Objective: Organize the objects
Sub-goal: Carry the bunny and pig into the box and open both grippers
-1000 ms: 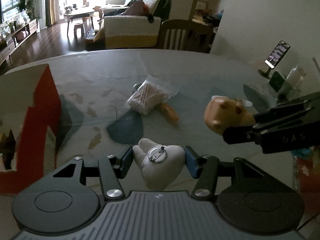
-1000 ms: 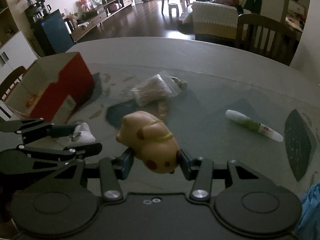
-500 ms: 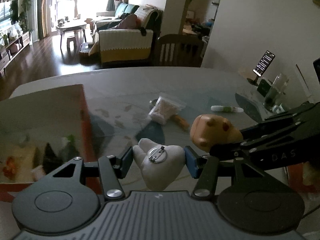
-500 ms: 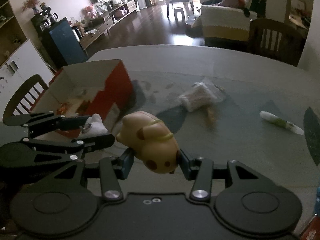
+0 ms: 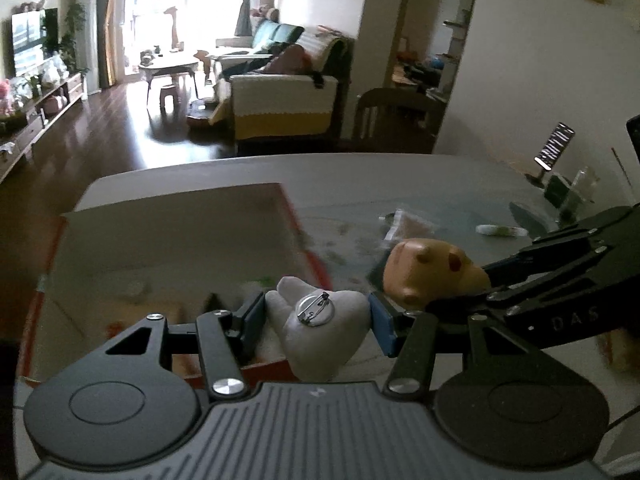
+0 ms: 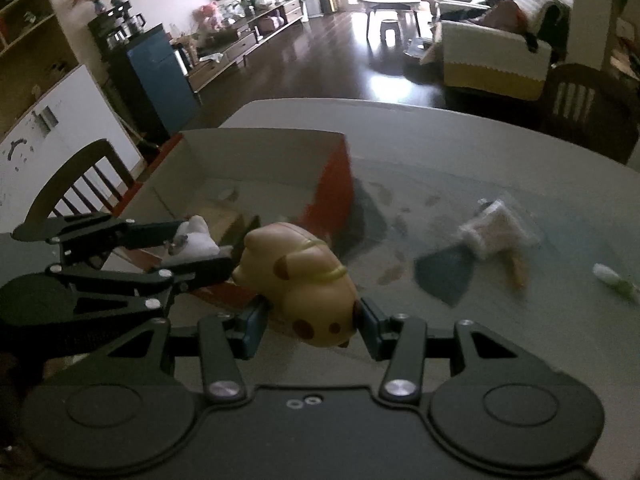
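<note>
White plush tooth-shaped badge with a round metal pin back (image 5: 320, 326) sits pinched between the blue pads of the left gripper (image 5: 318, 322), above the near wall of the red open cardboard box (image 5: 294, 216). Just right of that box, the right gripper (image 6: 310, 322) clamps a smooth tan plastic dog toy with brown spots (image 6: 304, 288). A second ago both grippers were over bare table right of the box; now the box lies under the tooth.

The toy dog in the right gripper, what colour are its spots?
Brown spots on a tan body, with a yellow band. The toy dog, held by the right gripper, shows best in the right wrist view.
</note>
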The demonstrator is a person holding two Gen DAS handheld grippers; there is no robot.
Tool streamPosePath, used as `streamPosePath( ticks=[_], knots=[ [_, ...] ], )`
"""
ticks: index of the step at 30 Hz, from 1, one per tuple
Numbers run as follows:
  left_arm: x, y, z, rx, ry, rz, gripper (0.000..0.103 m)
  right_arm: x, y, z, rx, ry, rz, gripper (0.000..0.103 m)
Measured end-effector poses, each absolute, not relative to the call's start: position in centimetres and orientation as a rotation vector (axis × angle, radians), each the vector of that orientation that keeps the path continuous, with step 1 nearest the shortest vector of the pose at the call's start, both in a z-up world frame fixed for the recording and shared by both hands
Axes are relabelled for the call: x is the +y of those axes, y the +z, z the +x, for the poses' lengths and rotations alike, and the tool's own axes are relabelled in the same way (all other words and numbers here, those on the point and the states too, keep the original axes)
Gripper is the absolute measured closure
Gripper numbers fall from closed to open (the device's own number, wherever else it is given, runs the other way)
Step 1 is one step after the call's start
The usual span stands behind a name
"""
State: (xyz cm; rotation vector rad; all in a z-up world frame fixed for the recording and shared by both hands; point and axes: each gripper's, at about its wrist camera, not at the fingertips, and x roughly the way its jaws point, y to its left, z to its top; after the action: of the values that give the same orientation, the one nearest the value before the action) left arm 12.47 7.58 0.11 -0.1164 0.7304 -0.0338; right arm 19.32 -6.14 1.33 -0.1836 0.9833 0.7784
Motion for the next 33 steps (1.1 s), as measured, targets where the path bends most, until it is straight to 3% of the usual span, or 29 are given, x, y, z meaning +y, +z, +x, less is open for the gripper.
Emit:
streamPosePath(
  ticks=[17,33],
  knots=[
    [17.8,-2.3,14.9,0.758,0.108,-0.067,0.048,4.9,-1.1,20.7,1.020,0.802,-0.271,0.054],
    [20.3,-8.1,19.2,0.927,0.128,-0.049,0.048,8.9,-5.8,22.5,1.036,0.746,-0.399,0.053]
  ],
)
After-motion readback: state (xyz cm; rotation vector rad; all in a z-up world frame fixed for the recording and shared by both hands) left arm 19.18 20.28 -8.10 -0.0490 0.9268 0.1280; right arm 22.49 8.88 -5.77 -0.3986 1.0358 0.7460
